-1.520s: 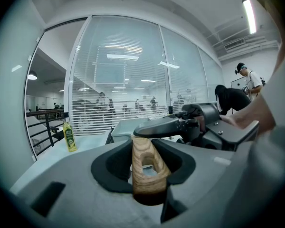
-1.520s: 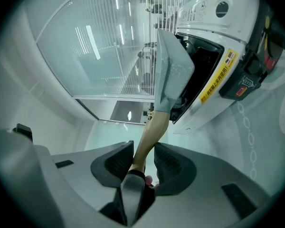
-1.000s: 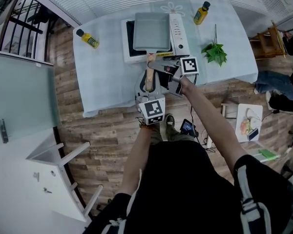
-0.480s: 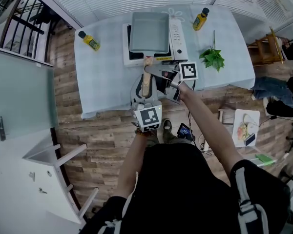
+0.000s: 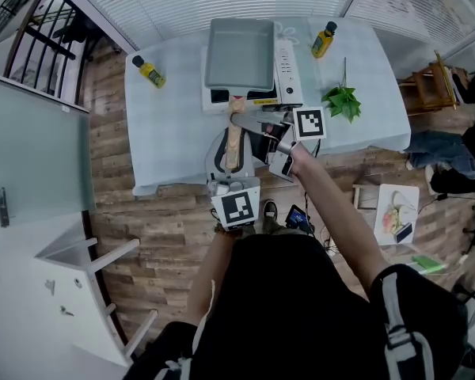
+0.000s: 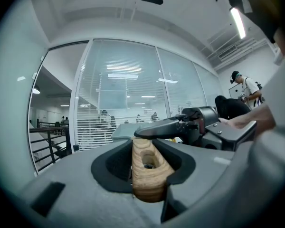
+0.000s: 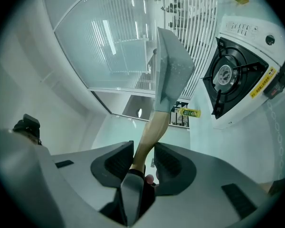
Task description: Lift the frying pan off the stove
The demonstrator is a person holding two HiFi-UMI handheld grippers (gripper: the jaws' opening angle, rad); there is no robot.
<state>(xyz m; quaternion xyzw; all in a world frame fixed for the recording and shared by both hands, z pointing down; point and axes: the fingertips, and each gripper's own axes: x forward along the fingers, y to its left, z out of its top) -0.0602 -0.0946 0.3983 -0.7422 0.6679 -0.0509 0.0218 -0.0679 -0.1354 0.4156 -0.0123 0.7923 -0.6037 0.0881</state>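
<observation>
While the left tongs (image 6: 149, 165) clamp the end of its wooden handle (image 5: 234, 139) and the right tongs (image 7: 142, 160) close on that handle nearer the body, the pan (image 5: 239, 52) hangs clear above the stove (image 7: 256, 56), which sits on the surface (image 5: 174, 109).

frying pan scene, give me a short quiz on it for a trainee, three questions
1. True or false: the grey rectangular frying pan rests on the white gas stove.
2. The left tool and right tool both clamp: A the pan's wooden handle, B the stove, C nothing.
3. How many yellow bottles stand on the pale blue table?
Key: 1 false; 2 A; 3 two.
</observation>
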